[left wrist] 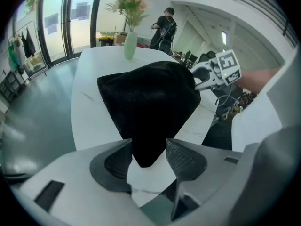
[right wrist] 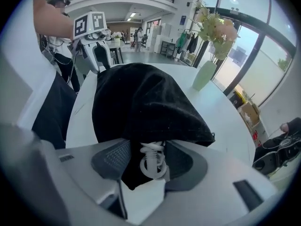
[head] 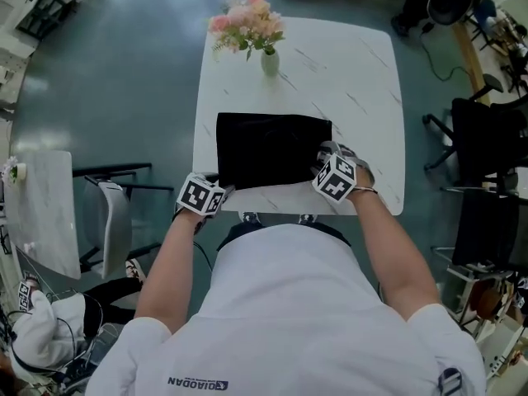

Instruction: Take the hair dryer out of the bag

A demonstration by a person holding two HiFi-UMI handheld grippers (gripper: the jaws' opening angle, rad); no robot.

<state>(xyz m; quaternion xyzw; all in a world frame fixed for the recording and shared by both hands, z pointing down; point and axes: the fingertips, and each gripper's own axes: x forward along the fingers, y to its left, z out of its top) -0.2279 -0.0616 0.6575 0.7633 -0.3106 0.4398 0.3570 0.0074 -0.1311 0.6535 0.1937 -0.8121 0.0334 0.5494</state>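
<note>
- Left gripper (left wrist: 148,155): its jaws stand wide apart at the near left corner of the bag (head: 272,151). In the left gripper view the bag's black corner reaches into the gap, but neither pad presses on it, so this gripper holds nothing.
- Right gripper (right wrist: 146,160): its jaws are also spread wide, at the bag's near right corner. A fold of black cloth and a looped white cord (right wrist: 153,163) sit between the pads, and the pads do not clamp on either.
- Table (head: 355,73): white with faint dark veins and rounded corners. The person stands at its near edge, with both forearms reaching over it.
- Bag: soft black cloth lying on the near half of the table, its near edge close to the table's near edge. From above it looks like a flat rectangle, while both gripper views show it humped up in the middle.
- Hair dryer: it cannot be made out. The cloth covers whatever fills the hump, and only the cord shows at the bag's near right corner.
- Flowers (head: 246,19): a pink and white bunch at the far left of the table, well apart from the bag.
- Vase (head: 270,61): pale green and upright, holding the flowers.
- Cord: a white coil ending in a round loop, hanging out from under the bag's edge.
</note>
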